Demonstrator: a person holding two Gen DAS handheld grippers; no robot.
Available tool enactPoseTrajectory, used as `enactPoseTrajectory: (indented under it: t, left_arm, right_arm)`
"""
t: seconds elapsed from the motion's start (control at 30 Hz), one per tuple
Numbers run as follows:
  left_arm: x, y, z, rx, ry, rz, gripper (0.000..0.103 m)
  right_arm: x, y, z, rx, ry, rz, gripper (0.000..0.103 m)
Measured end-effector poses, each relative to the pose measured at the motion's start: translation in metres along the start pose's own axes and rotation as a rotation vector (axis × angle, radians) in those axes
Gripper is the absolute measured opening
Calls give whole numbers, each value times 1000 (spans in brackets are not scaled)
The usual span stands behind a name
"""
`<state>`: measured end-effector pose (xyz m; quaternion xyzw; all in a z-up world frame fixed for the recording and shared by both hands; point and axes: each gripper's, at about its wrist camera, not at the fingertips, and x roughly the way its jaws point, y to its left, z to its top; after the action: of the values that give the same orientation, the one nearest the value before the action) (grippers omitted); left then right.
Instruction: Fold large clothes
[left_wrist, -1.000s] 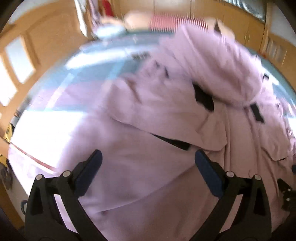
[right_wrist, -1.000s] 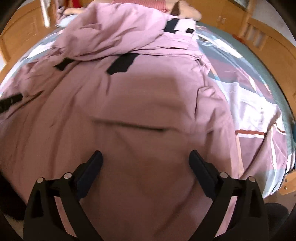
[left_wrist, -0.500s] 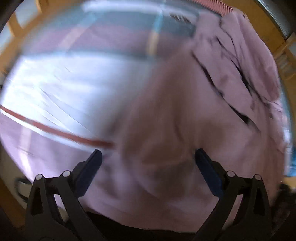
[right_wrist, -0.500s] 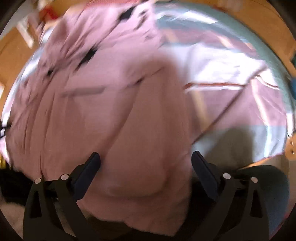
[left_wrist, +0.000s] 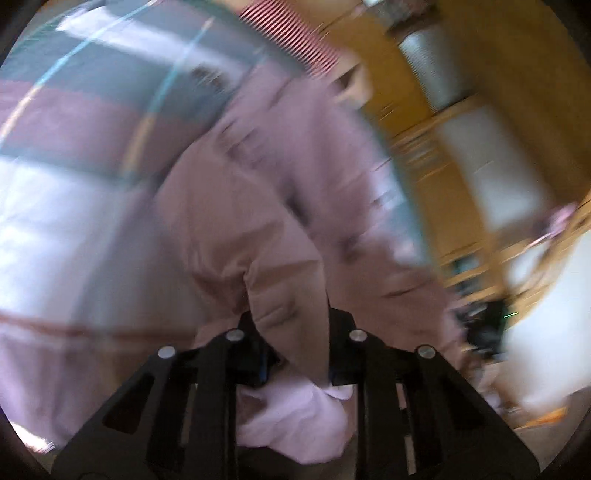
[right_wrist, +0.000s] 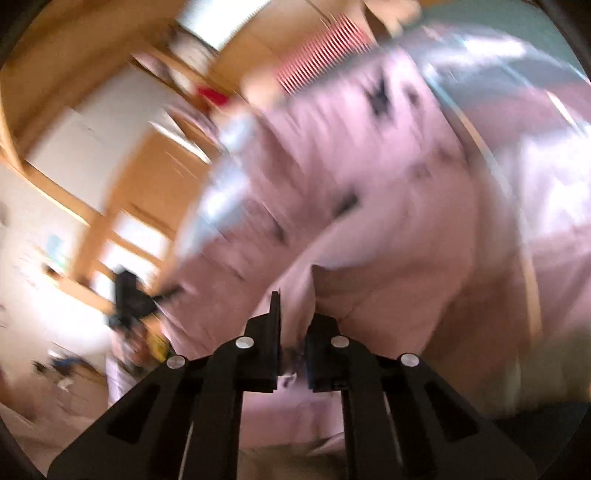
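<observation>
A large pink garment (left_wrist: 258, 206) with black tabs lies spread over the bed, and both views are blurred by motion. My left gripper (left_wrist: 291, 321) has its jaws closing on a bunched fold of the garment's near hem, and the cloth fills the gap between the pads. In the right wrist view the same pink garment (right_wrist: 369, 184) rises towards the camera. My right gripper (right_wrist: 297, 314) is shut on another pinch of its hem, with a thin ridge of fabric standing between the fingers. Cloth hangs below both grippers.
The striped bed sheet (left_wrist: 74, 206) stretches left of the garment and shows again as the sheet (right_wrist: 535, 110) at the right. A red-striped pillow (left_wrist: 288, 33) lies at the bed's far end. Wooden cupboards (left_wrist: 461, 184) line the wall beside the bed.
Both grippers stood wide open over the flat garment and have since closed on its near hem. Both cameras have swung and rolled, and the hem has lifted off the bed.
</observation>
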<state>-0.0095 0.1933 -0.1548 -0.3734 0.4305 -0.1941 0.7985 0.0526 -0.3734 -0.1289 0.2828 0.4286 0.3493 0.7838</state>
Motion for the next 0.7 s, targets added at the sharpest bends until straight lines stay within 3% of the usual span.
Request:
enactPoseTrajectory:
  t: [0.07, 0.17, 0.23, 0.27, 0.3, 0.37, 0.43, 0.5, 0.53, 0.67, 0.7]
  left_arm:
    - [-2, -12, 28, -6, -71, -86, 20]
    - [9, -14, 91, -102, -181, -108, 24]
    - [15, 1, 125, -189, -272, -203, 47]
    - [17, 10, 136, -197, -368, -280, 52]
    - [16, 17, 135, -195, -422, -285, 62]
    - [22, 23, 136, -221, -439, -178, 76]
    - [27, 16, 133, -156, -449, -47, 79]
    - [44, 1, 131, -56, -408, 134, 79]
    - [50, -4, 129, -22, -384, 169, 79]
    - [104, -52, 112, 216, -181, 132, 81]
    - [115, -63, 106, 272, -153, 157, 81]
  right_arm:
    - [-2, -1, 43, 25, -109, 32, 9]
    - [6, -28, 116, 160, -284, 42, 9]
    - [22, -54, 155, 222, -342, -7, 9]
    - [37, -74, 176, 271, -367, -62, 9]
    - [54, -97, 193, 337, -379, -118, 9]
    - [93, -154, 211, 510, -355, -197, 9]
    - [121, -200, 208, 636, -315, -242, 13]
    - [153, -235, 210, 692, -264, -258, 19]
    - [163, -245, 209, 708, -263, -238, 24]
    - [158, -254, 205, 764, -257, -157, 29]
    - [148, -251, 207, 762, -267, -126, 36]
